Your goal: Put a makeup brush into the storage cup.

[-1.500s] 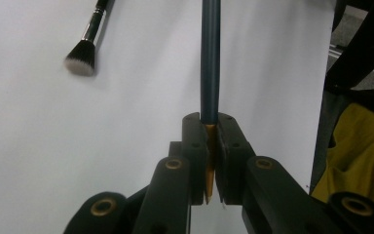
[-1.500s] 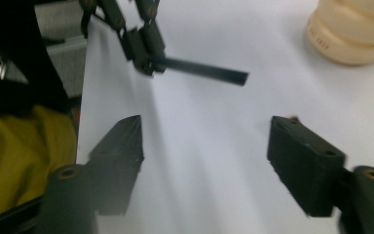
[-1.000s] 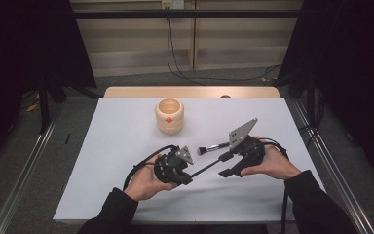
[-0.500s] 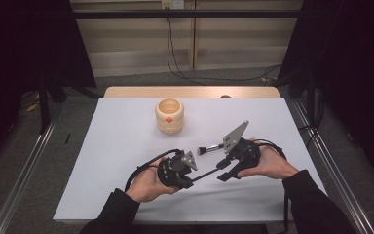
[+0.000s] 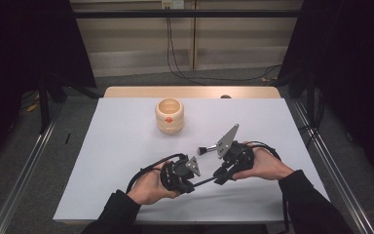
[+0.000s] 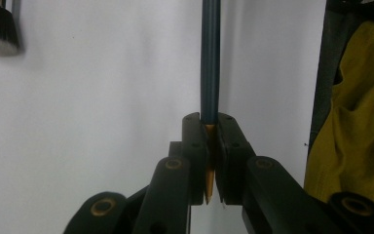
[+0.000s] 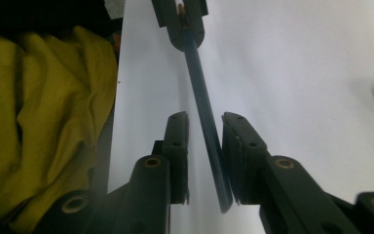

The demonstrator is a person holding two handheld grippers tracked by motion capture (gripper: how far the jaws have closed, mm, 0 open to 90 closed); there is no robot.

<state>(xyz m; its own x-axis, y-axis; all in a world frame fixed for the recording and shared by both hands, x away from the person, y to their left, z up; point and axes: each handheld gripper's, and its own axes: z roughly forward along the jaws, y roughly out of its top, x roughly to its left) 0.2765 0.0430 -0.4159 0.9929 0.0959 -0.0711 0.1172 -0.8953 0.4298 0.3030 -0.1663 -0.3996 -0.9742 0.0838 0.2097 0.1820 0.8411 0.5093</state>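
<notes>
Dark teal, the slim pencil-like stick [image 5: 205, 181] spans both tools above the white worktop [image 5: 126, 146]. The left hand-held gripper [image 5: 187, 178] is clamped on its yellow tip; from there it runs toward 2 o'clock between the right hand-held gripper [image 5: 220, 175] jaws, which have just been closing, a gap still beside it.

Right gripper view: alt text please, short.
A dark pencil runs between the right gripper's two black jaws, which have just been closing, a gap still on one side. The left gripper clamps its far end over the white table.
</notes>
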